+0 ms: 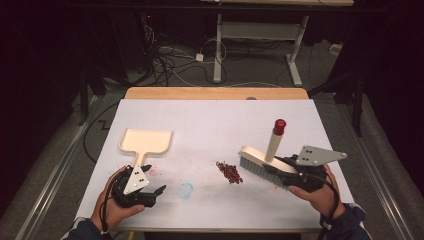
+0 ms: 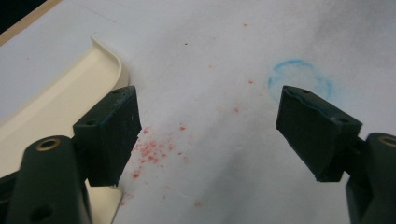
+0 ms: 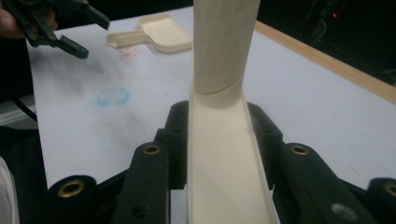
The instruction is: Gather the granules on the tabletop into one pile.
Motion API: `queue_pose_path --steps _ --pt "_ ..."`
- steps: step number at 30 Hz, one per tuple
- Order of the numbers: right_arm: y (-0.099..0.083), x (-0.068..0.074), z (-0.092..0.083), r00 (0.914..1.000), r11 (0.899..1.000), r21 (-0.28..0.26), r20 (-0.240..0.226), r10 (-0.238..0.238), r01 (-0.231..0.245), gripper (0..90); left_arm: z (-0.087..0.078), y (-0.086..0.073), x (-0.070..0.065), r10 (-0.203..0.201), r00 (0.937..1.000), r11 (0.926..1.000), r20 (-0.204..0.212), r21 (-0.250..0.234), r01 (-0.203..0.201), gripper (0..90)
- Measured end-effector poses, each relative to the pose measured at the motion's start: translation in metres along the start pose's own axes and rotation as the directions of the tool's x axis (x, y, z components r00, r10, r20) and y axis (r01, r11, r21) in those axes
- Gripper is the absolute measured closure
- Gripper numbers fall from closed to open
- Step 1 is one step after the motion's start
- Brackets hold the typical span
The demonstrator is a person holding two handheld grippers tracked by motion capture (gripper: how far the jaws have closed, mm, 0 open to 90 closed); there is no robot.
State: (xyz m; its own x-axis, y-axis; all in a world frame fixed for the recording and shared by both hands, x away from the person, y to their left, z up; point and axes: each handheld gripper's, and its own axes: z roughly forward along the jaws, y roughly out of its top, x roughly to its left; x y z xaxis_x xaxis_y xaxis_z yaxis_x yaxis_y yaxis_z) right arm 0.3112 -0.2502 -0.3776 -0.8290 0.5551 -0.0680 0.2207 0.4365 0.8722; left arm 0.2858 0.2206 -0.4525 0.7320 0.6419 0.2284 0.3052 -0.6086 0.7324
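My right gripper (image 1: 280, 167) pinches the cream plastic hand brush (image 3: 223, 154) by its stiff back, lifted beside the red crumbs (image 1: 229, 171); it seems light, while my left gripper (image 1: 146, 187) hangs spread near the cream dustpan (image 1: 146, 141).

We counted one cream dustpan (image 1: 147, 141), one hand brush (image 1: 262, 161) with a red-capped handle, one heap of small red beads (image 1: 229, 171), and one blue ring mark (image 1: 186, 190) on the single worktop (image 1: 215, 120). Two grippers were there, left gripper (image 1: 152, 192) and right gripper (image 1: 280, 170).
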Motion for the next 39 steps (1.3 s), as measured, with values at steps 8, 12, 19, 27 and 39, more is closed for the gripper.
queue_pose_path --steps 8,12,19,27,39 --pt "-0.028 -0.011 -0.036 0.9941 0.994 0.055 -0.051 0.096 -0.094 67.2 0.000 0.000 0.000 0.000 1.0000 1.0000 -0.009 0.009 0.000 20.9" --pt "-0.037 -0.014 -0.038 0.9869 0.989 0.086 -0.096 0.129 -0.121 67.2 0.001 0.000 0.000 -0.002 1.0000 0.9999 -0.009 0.011 0.002 20.9" --pt "-0.041 -0.023 -0.022 0.9814 0.972 0.208 -0.130 0.141 -0.113 67.2 0.002 -0.001 0.000 0.001 1.0000 0.9997 0.003 0.025 -0.001 21.0" --pt "-0.039 -0.052 -0.008 0.9855 0.968 0.235 -0.118 0.122 -0.092 63.8 0.005 0.000 -0.001 0.007 1.0000 0.9992 0.007 0.039 -0.008 21.0" --pt "-0.033 -0.104 0.016 0.9792 0.954 0.219 0.046 0.198 -0.203 63.3 0.009 0.000 -0.003 0.014 0.9997 0.9980 0.020 0.061 -0.015 20.9"
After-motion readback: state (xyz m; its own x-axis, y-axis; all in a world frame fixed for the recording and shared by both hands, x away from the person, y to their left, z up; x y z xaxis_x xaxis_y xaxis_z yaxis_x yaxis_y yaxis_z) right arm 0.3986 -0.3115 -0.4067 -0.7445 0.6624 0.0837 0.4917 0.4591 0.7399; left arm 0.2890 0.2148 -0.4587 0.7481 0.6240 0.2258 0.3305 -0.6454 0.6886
